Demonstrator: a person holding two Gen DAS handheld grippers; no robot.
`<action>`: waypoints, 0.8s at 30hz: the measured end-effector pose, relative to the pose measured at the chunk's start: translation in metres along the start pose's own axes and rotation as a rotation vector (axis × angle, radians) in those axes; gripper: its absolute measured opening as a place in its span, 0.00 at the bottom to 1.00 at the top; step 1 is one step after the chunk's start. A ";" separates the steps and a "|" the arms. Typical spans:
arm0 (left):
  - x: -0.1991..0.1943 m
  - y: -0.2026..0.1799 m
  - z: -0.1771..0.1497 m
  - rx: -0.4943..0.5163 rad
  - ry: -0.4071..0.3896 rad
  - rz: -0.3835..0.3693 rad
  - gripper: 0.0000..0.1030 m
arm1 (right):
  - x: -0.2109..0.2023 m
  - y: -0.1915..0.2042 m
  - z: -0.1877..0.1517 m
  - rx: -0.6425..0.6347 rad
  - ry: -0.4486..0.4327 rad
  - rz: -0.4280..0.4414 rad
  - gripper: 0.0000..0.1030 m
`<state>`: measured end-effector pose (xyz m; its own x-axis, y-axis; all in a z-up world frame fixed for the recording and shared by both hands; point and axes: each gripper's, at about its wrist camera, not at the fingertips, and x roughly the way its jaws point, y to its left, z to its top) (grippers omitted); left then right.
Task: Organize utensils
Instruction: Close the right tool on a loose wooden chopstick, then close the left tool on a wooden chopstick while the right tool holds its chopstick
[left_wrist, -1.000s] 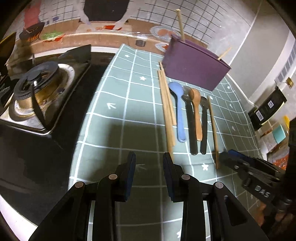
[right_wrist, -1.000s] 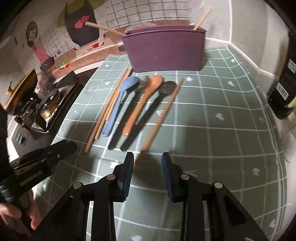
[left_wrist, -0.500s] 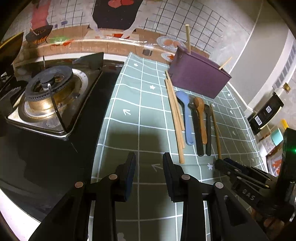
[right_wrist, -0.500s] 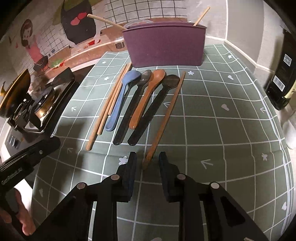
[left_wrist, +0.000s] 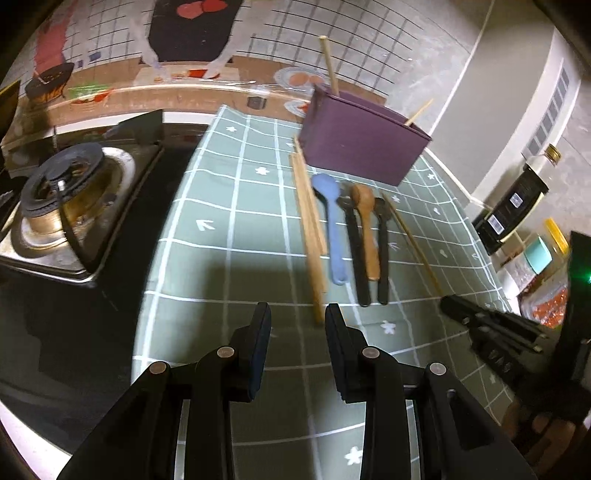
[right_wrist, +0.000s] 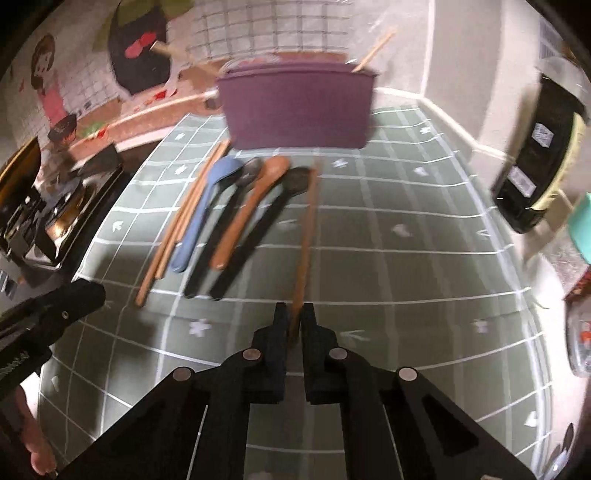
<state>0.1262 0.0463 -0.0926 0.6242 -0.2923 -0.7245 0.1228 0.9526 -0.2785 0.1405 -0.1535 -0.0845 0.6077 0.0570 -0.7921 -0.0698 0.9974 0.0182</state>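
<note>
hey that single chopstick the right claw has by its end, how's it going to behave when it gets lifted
The chopstick looks like thin rigid wood, so probably light and stiff. The right claw pinches only its near tip, so the long free end may swing or pivot. Being slender, it might slip.

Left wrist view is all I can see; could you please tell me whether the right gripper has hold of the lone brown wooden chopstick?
Observer: Yes, the right gripper has just been closing its jaws, and its pads now clamp the brown wooden chopstick at its near end.
Operator: Where does it point from there?
Observer: Straight ahead, its far tip beside the bowl of the rightmost black plastic spoon, short of the purple rectangular holder.
</note>
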 end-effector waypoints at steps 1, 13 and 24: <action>0.001 -0.003 -0.001 0.008 -0.005 -0.002 0.31 | -0.005 -0.007 0.001 0.009 -0.015 -0.008 0.06; 0.013 -0.025 -0.003 0.046 -0.060 0.082 0.30 | -0.057 -0.059 0.020 0.062 -0.185 0.006 0.05; 0.033 -0.032 -0.005 0.074 0.013 0.147 0.25 | -0.077 -0.071 0.037 0.071 -0.255 0.018 0.05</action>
<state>0.1393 0.0053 -0.1105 0.6295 -0.1498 -0.7624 0.0874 0.9887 -0.1221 0.1280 -0.2267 -0.0026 0.7874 0.0747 -0.6119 -0.0318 0.9962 0.0807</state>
